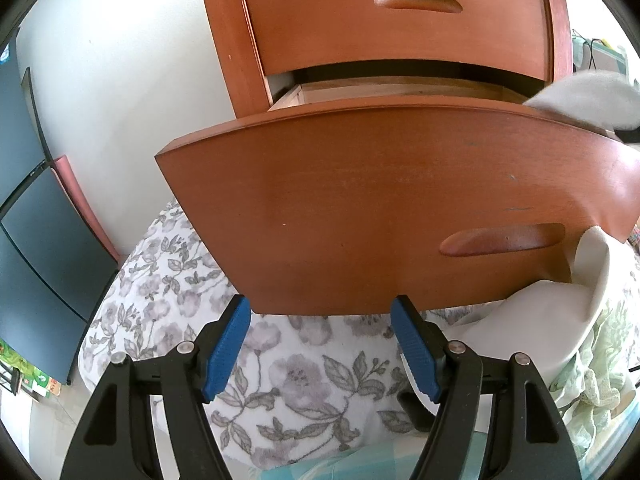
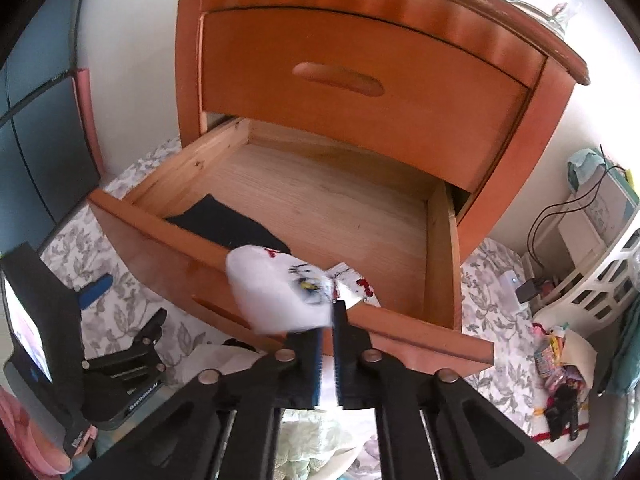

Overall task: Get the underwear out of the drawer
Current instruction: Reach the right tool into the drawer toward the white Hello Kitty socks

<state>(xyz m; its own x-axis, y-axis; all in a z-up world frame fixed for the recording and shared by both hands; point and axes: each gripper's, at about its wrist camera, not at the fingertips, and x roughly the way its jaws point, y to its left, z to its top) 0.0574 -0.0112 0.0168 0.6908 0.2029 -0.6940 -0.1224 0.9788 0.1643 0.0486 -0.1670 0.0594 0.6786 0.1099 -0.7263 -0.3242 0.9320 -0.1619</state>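
Observation:
The lower drawer (image 2: 320, 200) of a wooden nightstand stands pulled out. My right gripper (image 2: 329, 308) is shut on white underwear (image 2: 280, 292) with a small print, lifted over the drawer's front edge. A black garment (image 2: 232, 224) lies in the drawer's front left corner. A white piece with red marks (image 2: 360, 286) lies by the front wall. My left gripper (image 1: 320, 312) is open, with nothing between its blue pads (image 1: 228, 344). It sits just below the drawer front (image 1: 360, 200). A pale cloth (image 1: 576, 100) shows over the drawer's right rim in the left wrist view.
The upper drawer (image 2: 360, 92) is shut. Floral bedding (image 1: 280, 372) spreads under the drawer, with a white cloth (image 1: 520, 320) on it. A dark blue cabinet (image 1: 32, 240) stands at the left. A white basket (image 2: 600, 280) and clutter are at the right.

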